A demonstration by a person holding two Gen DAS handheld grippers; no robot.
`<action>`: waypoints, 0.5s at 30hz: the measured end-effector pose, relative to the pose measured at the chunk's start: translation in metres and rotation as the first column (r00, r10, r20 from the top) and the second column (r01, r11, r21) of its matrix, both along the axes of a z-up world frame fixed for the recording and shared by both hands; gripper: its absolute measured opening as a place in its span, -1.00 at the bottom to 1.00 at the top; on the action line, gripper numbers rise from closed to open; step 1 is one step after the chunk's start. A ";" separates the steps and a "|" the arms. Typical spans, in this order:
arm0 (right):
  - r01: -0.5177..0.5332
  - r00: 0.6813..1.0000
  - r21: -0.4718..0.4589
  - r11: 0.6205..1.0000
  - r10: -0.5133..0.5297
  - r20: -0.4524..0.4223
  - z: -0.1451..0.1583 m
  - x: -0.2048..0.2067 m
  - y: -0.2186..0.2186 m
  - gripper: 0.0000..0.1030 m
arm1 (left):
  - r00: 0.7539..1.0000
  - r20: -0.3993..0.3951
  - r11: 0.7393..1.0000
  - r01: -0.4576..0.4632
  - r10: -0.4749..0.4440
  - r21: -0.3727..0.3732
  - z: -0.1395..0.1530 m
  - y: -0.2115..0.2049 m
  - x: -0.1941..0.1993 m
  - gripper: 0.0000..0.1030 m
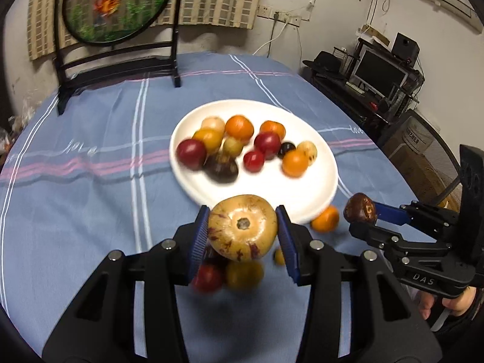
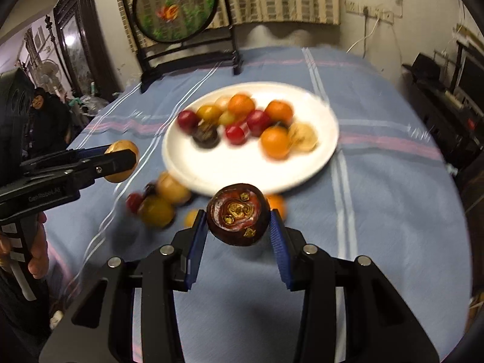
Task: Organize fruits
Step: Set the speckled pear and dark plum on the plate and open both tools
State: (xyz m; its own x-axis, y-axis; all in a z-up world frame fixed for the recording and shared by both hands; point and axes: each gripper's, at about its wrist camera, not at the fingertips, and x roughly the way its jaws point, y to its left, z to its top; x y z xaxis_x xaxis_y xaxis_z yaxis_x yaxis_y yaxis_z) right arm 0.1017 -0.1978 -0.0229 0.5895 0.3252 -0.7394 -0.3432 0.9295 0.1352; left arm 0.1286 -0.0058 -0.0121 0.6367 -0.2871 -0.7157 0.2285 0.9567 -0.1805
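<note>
My left gripper [image 1: 243, 236] is shut on a tan fruit with purple flecks [image 1: 243, 227], held above the blue cloth. My right gripper [image 2: 238, 222] is shut on a dark brown-red fruit [image 2: 238, 214]; in the left wrist view that gripper [image 1: 367, 216] comes in from the right with the dark fruit [image 1: 360, 208] at its tips. Ahead lies a white plate [image 1: 272, 187] with several red, orange, yellow and dark fruits. Loose fruits [image 1: 230, 272] lie on the cloth under my left gripper, and an orange one [image 1: 325, 219] rests by the plate's near rim.
A striped blue tablecloth [image 1: 90, 211] covers the round table. A dark wooden stand with a round embroidered screen [image 1: 118, 3] rises at the far edge. Beyond the right edge are a chair [image 1: 423, 151] and a desk with a monitor [image 1: 381, 72]. A hand [image 2: 36, 254] grips the left handle.
</note>
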 end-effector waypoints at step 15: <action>0.069 0.997 -0.050 0.996 -0.070 -0.018 -0.016 0.139 -0.011 -0.18 | 0.996 -0.086 0.999 -0.019 0.023 0.050 -0.016 -0.035 0.132 -0.12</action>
